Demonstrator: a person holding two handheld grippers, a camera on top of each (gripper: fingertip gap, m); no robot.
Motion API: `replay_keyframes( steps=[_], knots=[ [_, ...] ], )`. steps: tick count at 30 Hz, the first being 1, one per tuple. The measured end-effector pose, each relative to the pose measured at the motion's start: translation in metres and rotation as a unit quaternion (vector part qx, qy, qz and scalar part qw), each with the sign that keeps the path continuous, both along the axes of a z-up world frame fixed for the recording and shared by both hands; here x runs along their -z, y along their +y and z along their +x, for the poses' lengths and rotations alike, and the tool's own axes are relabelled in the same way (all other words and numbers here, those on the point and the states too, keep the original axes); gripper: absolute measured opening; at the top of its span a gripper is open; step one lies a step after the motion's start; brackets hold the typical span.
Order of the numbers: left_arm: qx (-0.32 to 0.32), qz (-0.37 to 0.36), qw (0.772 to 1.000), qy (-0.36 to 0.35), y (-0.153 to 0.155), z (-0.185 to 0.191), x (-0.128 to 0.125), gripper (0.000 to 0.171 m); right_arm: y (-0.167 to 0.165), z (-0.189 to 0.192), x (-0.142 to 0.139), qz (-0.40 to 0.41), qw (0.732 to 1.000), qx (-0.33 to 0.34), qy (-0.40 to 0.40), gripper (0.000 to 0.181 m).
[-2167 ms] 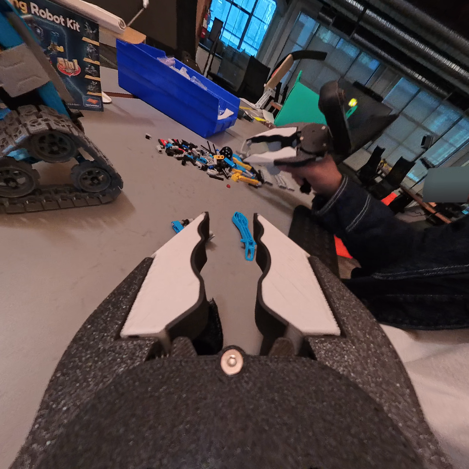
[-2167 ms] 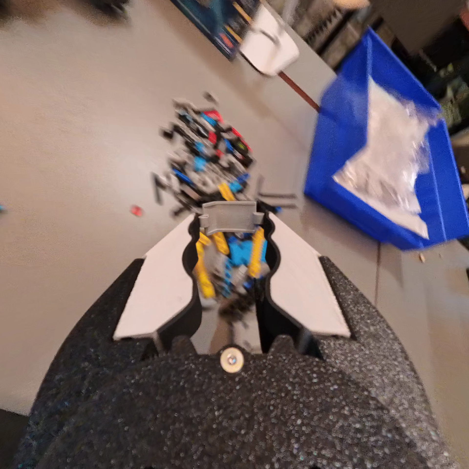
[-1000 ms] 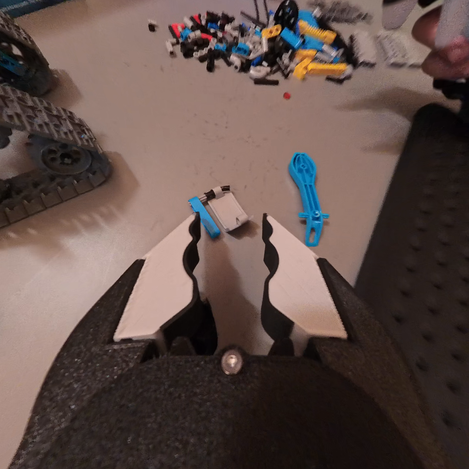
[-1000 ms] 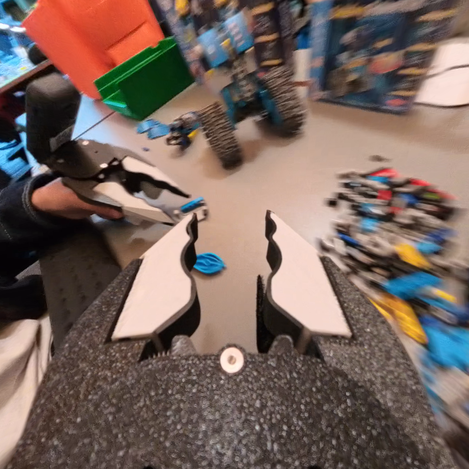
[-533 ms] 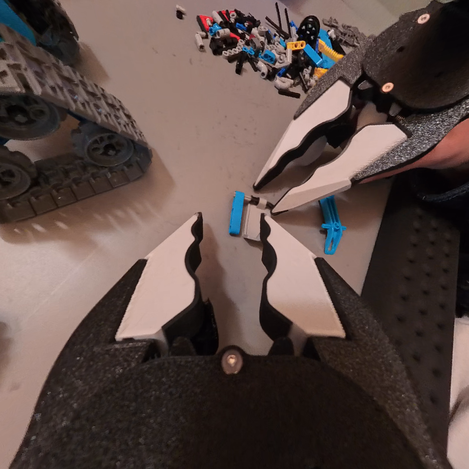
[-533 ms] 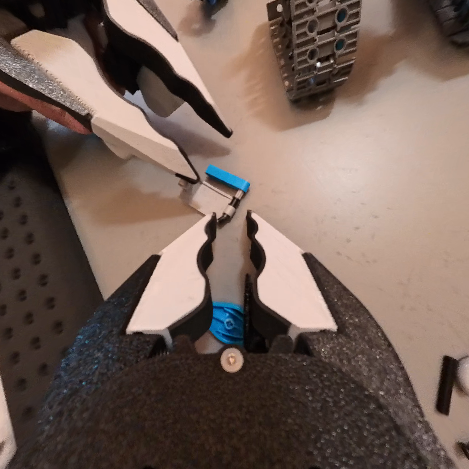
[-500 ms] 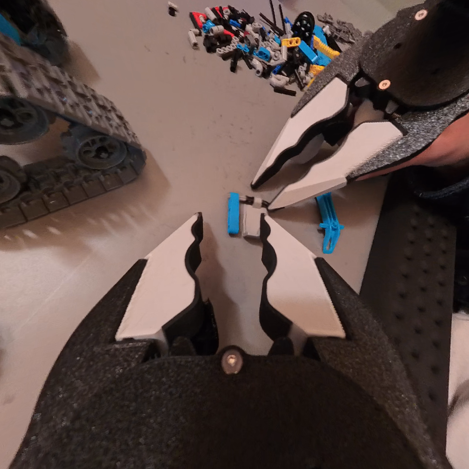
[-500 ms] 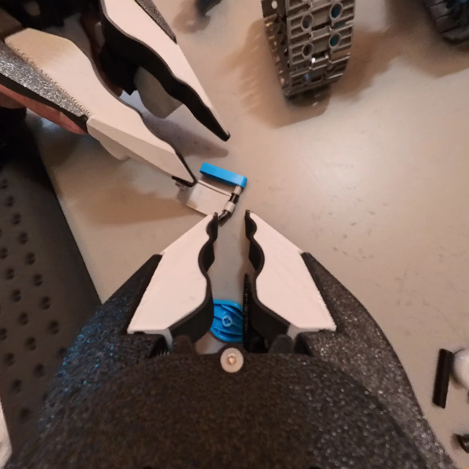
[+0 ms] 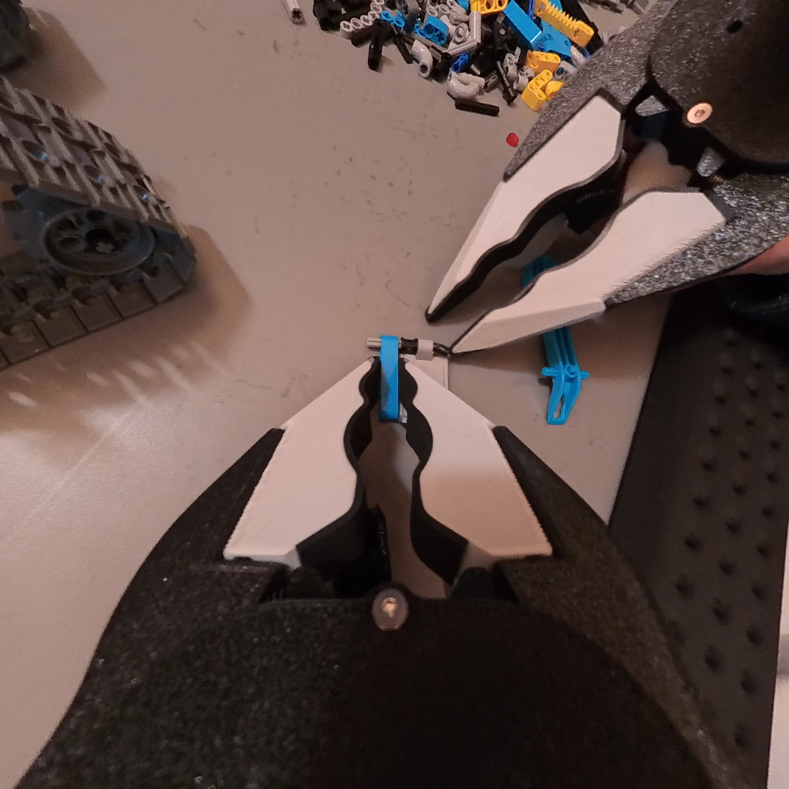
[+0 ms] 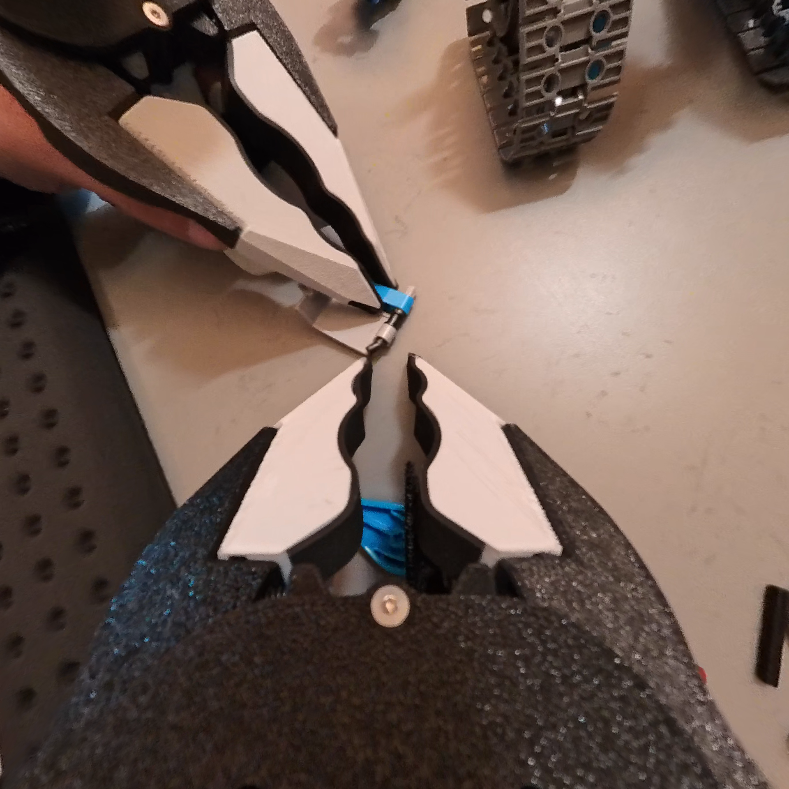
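My left gripper (image 9: 388, 363) is shut on the blue beam (image 9: 389, 397) of a small assembly. The assembly also has a black axle with a grey bush (image 9: 420, 345) and a grey panel (image 10: 337, 325). It is held low over the beige table (image 9: 299, 170). My right gripper (image 10: 387, 363) is narrowly open and empty. Its tips sit just short of the axle's end (image 10: 386, 332). In the left wrist view the right gripper (image 9: 442, 334) comes in from the upper right. A long blue tool (image 9: 560, 384) lies under it and shows between its fingers (image 10: 384, 533).
A grey tracked vehicle (image 9: 85, 239) stands at the left, and one of its tracks (image 10: 550, 77) is at the top of the right wrist view. A pile of small parts (image 9: 469, 34) and a red bit (image 9: 511, 139) lie beyond. A black perforated mat (image 9: 704, 469) borders the table. Left and right tips are no more than a few centimetres apart.
My left gripper has closed on the blue beam and tipped the assembly up on edge. My right gripper's fingers have narrowed and stay at the axle end.
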State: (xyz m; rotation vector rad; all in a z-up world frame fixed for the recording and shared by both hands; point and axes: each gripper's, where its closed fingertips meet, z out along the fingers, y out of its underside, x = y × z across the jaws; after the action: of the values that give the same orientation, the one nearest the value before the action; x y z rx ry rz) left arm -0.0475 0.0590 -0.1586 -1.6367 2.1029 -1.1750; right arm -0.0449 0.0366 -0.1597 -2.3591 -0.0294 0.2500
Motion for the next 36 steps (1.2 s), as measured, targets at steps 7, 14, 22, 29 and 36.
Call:
replay_keyframes(
  steps=[7, 14, 22, 29, 36],
  knots=[
    [-0.002, 0.014, 1.000, -0.008, -0.0001, 0.0003, 0.0002, 0.007, 0.0049, -0.0071, -0.0024, 0.012, 1.000, 0.018, -0.010, 0.014],
    [-0.002, 0.018, 1.000, -0.011, -0.0003, 0.0004, 0.0005, 0.007, 0.0067, -0.0061, -0.0012, 0.006, 0.999, 0.033, 0.024, 0.008],
    [-0.001, 0.006, 1.000, -0.006, -0.0007, 0.0008, 0.0006, 0.007, 0.0033, -0.0067, 0.0009, -0.009, 1.000, -0.018, -0.019, 0.003],
    [0.007, -0.003, 1.000, -0.002, -0.0024, 0.0000, 0.0006, 0.008, 0.0015, -0.0033, 0.0009, -0.009, 0.999, -0.009, 0.052, 0.001],
    [0.026, 0.022, 0.999, -0.015, -0.0044, -0.0061, -0.0007, 0.010, 0.0031, -0.0038, 0.0006, -0.003, 0.999, 0.007, 0.038, 0.003]
  ],
)
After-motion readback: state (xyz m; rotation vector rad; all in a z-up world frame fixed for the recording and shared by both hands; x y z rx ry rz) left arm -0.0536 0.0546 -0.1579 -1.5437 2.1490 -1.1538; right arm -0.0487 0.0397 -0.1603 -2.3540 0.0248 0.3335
